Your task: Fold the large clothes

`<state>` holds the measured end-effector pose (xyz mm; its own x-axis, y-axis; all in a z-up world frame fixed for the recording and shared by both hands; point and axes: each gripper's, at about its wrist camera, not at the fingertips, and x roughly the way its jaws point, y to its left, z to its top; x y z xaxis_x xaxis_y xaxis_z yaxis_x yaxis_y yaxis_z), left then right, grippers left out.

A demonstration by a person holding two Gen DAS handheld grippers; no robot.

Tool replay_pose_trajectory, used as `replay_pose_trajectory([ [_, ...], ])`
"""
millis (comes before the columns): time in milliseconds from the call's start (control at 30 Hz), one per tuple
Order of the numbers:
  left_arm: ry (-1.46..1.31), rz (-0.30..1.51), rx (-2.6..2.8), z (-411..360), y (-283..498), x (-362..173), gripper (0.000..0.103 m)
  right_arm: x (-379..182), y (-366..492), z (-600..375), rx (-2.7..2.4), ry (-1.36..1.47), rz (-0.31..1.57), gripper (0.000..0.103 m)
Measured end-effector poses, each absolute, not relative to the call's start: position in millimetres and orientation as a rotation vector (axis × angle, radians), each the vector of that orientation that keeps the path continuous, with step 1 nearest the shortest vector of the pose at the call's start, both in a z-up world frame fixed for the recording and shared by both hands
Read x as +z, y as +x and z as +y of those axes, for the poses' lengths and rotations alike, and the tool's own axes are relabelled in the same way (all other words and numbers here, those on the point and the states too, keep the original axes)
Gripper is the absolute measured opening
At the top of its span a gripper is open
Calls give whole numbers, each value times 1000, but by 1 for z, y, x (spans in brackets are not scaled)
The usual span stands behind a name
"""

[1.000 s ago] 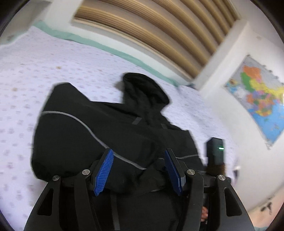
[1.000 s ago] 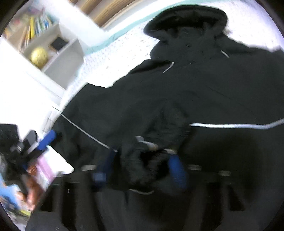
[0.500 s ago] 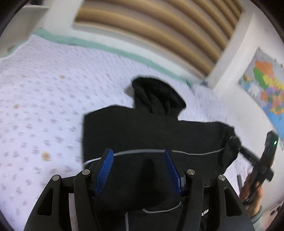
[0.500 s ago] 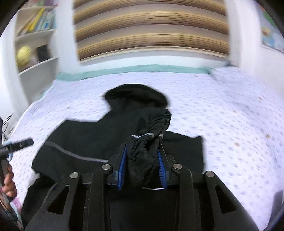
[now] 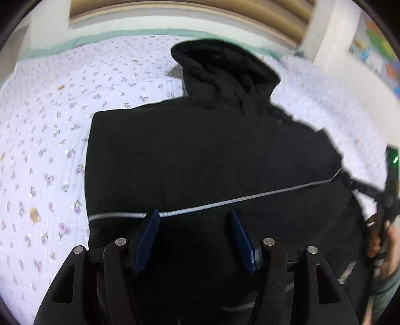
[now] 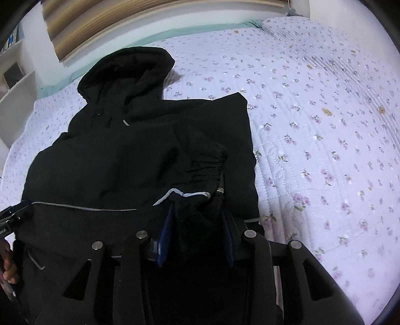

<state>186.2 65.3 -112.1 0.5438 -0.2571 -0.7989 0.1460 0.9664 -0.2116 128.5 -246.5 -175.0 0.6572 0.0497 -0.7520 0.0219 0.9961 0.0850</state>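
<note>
A large black hooded jacket [image 5: 200, 150] with a grey reflective stripe lies on the bed, its hood [image 5: 225, 67] pointing to the far side. My left gripper [image 5: 195, 213] hovers open low over the jacket's lower body, at the stripe, with nothing pinched between its pads. In the right wrist view the jacket [image 6: 112, 162] fills the left half. My right gripper [image 6: 197, 212] holds the gathered sleeve cuff [image 6: 202, 170] between its blue pads, over the jacket body. Its jaws are opening slightly, with the cuff still pressed between them.
The bed cover [image 6: 325, 125] is pale lilac with small flowers and stretches to the right of the jacket. Striped blinds [image 6: 100, 20] and a white shelf [image 6: 15, 82] stand behind the bed. A hand holding the other gripper [image 5: 385, 225] shows at the right edge.
The right gripper has carried the sleeve cuff in over the jacket body. The left gripper has dropped lower and closer to the jacket, still open.
</note>
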Motion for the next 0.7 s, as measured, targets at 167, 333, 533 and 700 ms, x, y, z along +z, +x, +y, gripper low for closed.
replay_pose_trajectory([
  [167,-303,829,-364,80,171,-55,62,-120,101,-238,52,117,711,73],
  [333,-201,900,-271,60,190,-76,70,-113,110,-187,49,-31,703,71],
  [533,-166,975,-191,62,200,-142,69,-193,135,-169,31,-119,809,47],
  [700,-90,908,-162,50,190,-143,70,-198,122,-164,15,-155,744,49],
])
